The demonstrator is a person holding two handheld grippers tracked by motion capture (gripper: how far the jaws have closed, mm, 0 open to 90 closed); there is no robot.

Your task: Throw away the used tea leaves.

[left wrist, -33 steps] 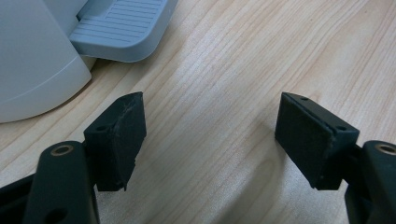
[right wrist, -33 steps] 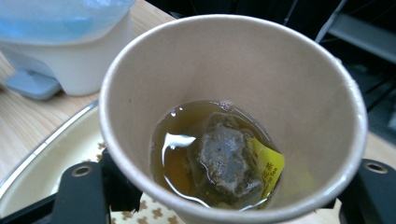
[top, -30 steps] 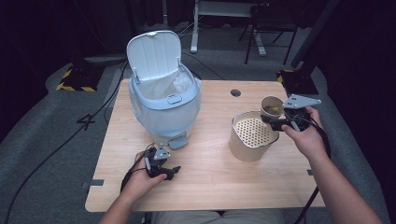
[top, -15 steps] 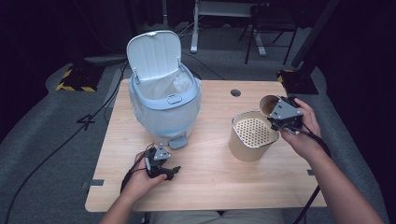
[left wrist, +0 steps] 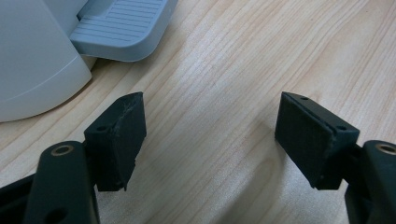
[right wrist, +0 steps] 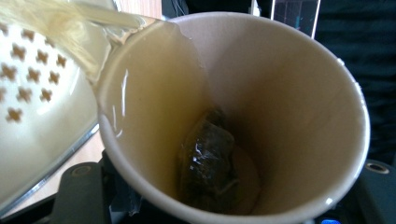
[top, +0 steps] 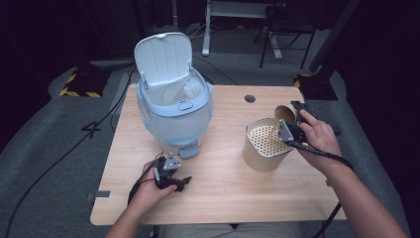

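Note:
My right gripper [top: 289,125] is shut on a paper cup [top: 284,115], tilted over a tan container [top: 265,146] with a perforated strainer top. Pale tea [right wrist: 65,28] streams from the cup's rim onto the strainer [right wrist: 32,74]. In the right gripper view the cup [right wrist: 289,93] holds a dark wet tea bag [right wrist: 208,158] stuck near its bottom. My left gripper [top: 178,184] rests low on the wooden table [top: 218,193], open, with nothing between its pads [left wrist: 119,135]. It lies just in front of the pedal [left wrist: 123,28] of a pale blue bin [top: 176,111].
The bin's lid [top: 163,57] stands open, with a white liner inside. A cable hole [top: 250,98] marks the table's far side. Behind the table are chair and desk legs on grey floor, and cables run along the left.
The right gripper has tipped the cup further toward the strainer container, and tea now pours out. The left gripper has stayed put.

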